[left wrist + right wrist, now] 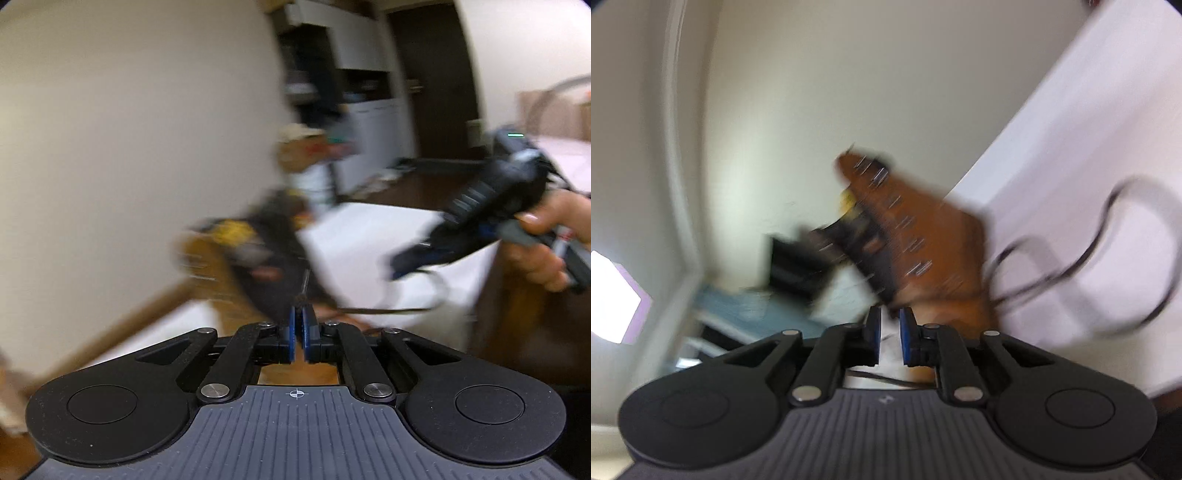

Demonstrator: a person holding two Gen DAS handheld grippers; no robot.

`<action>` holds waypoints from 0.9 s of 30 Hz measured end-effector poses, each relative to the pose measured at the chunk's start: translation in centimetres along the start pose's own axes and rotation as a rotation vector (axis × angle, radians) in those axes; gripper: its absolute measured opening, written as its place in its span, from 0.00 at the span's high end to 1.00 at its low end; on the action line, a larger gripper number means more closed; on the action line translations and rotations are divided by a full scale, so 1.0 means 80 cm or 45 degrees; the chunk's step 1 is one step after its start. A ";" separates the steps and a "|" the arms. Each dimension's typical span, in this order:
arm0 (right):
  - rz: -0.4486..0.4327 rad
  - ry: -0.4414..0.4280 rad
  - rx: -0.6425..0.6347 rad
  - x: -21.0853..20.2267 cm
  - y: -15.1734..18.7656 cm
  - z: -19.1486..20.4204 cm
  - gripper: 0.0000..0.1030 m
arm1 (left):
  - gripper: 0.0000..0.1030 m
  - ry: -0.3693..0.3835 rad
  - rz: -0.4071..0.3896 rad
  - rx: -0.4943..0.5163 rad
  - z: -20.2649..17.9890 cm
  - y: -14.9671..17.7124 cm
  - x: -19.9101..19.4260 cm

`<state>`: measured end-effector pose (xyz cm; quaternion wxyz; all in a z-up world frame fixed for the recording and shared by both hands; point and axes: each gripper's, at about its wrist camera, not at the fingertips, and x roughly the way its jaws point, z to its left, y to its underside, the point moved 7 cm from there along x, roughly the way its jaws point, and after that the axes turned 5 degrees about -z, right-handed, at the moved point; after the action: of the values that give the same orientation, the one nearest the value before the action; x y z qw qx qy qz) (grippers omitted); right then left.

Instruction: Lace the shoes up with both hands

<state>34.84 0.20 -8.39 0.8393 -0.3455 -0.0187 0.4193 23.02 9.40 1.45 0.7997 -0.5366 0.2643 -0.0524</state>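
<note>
A brown boot (236, 258) with a dark tongue and a yellow label is blurred just beyond my left gripper (299, 314). The left gripper is shut on a dark lace (305, 284) that runs up to the boot. More lace (388, 309) trails right in a loop toward my right gripper (397, 267), which a hand (546, 236) holds over the white table (369, 236). In the right wrist view the boot (923, 236) with its metal eyelets lies close ahead. My right gripper (889, 325) stands narrowly open, nothing visible between its pads. Loose lace (1108, 254) curls on the table (1071, 147).
A plain wall fills the left of both views. Behind the table a doorway, white cabinets (369, 122) and floor clutter show. A wooden rail (110, 332) runs along the table's left edge. Everything is motion-blurred.
</note>
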 end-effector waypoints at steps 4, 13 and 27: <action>-0.016 0.153 -0.385 0.024 0.011 0.044 0.76 | 0.96 0.004 0.045 0.080 -0.004 0.000 0.016; -0.037 0.393 -0.690 0.074 0.014 0.094 0.76 | 0.96 0.104 0.095 0.174 -0.039 0.021 0.052; 0.170 0.069 -0.336 0.067 -0.042 0.020 0.93 | 0.96 0.196 0.192 0.386 -0.061 0.014 0.104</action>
<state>40.13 3.60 -6.57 0.7570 -0.4645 -0.0281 0.4586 27.59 2.78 -4.00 0.8505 -0.3828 0.3532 -0.0726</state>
